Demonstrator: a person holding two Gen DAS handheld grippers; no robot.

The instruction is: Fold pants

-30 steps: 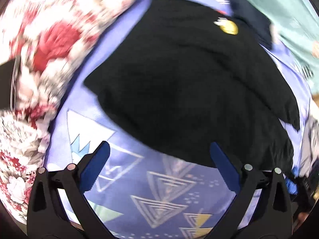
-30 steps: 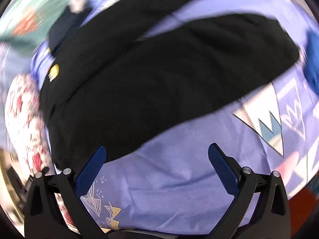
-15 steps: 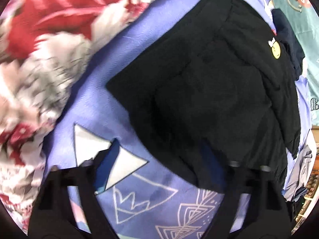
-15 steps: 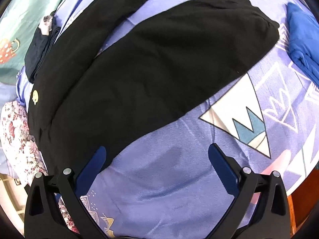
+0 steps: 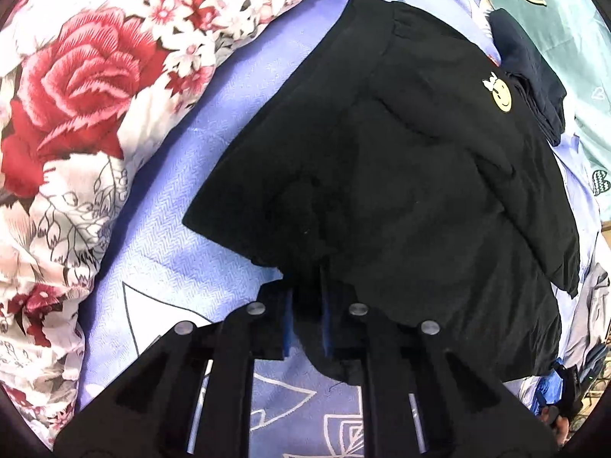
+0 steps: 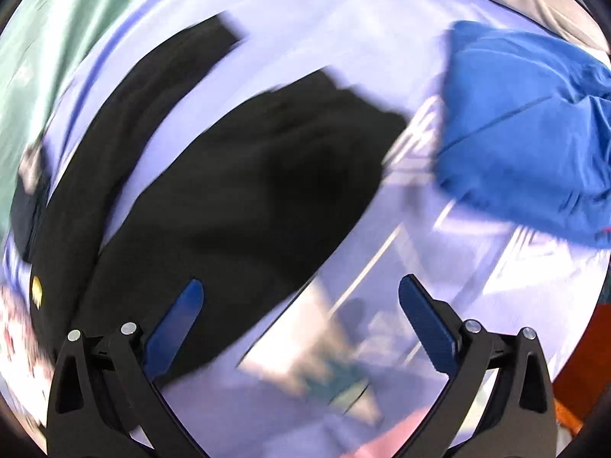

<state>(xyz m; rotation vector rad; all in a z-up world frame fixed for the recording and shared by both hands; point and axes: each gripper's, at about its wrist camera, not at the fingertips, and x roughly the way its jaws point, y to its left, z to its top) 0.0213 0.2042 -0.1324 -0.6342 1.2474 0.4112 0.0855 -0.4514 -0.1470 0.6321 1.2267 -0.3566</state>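
Note:
Black pants (image 5: pixel 401 175) with a yellow smiley patch (image 5: pixel 501 95) lie spread on a purple patterned bedsheet (image 5: pixel 183 206). My left gripper (image 5: pixel 305 320) is shut on the near edge of the pants at the waist end. In the blurred right wrist view the pants (image 6: pixel 244 198) stretch away with both legs apart, one leg end at the middle. My right gripper (image 6: pixel 301 316) is open and empty, its left finger over the black cloth and its right finger over the sheet.
A floral red-and-white quilt (image 5: pixel 76 122) lies bunched at the left. A dark navy garment (image 5: pixel 530 76) lies beyond the pants by a teal sheet (image 5: pixel 565 11). A blue folded garment (image 6: pixel 527 133) lies to the right of the leg end.
My left gripper has closed on the edge of the pants; it was open before. My right gripper has moved along the leg toward its end, and the blue garment has come closer.

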